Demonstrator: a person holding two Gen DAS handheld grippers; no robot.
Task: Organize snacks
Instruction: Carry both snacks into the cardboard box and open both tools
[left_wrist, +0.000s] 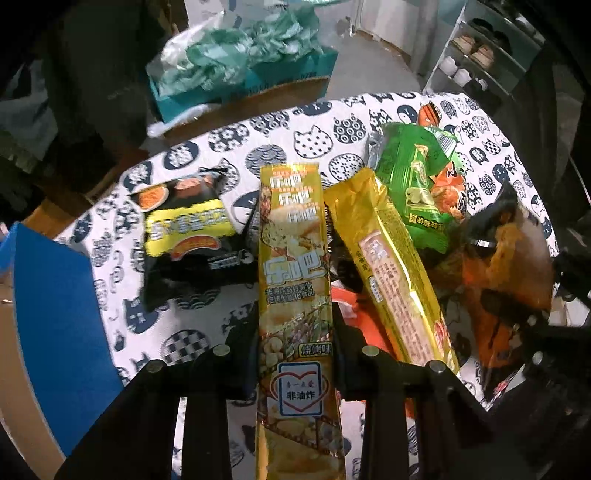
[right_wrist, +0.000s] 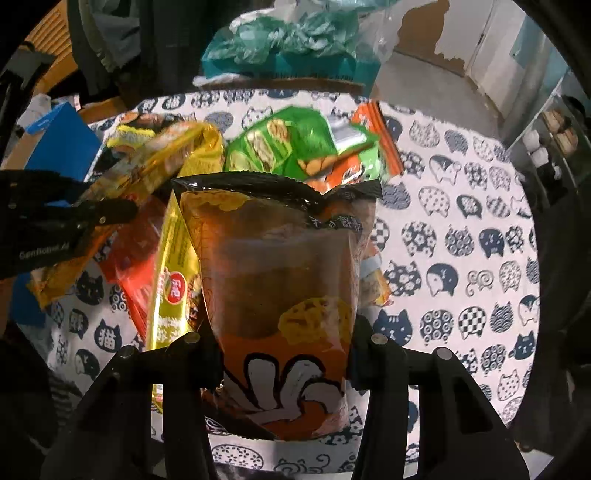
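Left gripper (left_wrist: 295, 332): jaws closed tight on the yellow stick pack (left_wrist: 293, 266); grip sits at the pack's near third, the long end running far-ward over the cloth (left_wrist: 192, 325)
Right gripper (right_wrist: 284, 354): jaws part-closed, pressing both sides of the orange bag (right_wrist: 280, 288); bag stands between them, black top edge at the far end
Pile: second yellow pack (left_wrist: 395, 280) just right of the held one; green bag (left_wrist: 413, 184) far right; black bag (left_wrist: 188, 229) left; all on the cat-print cloth
Blue box (left_wrist: 55, 325): near left, beside the table edge; likely sorting spot, cannot confirm
Step, judged: both snacks gripped, lift-off from the pile
Do it well: raise straight up so the stick pack clears its neighbour without dragging it; keep the long pack from swinging, since the grip is off-centre; keep the two grippers apart, as the left one shows close at the left of the right view
Risk: orange bag is soft and air-filled, may slip or crush; stick pack could pivot in the jaws
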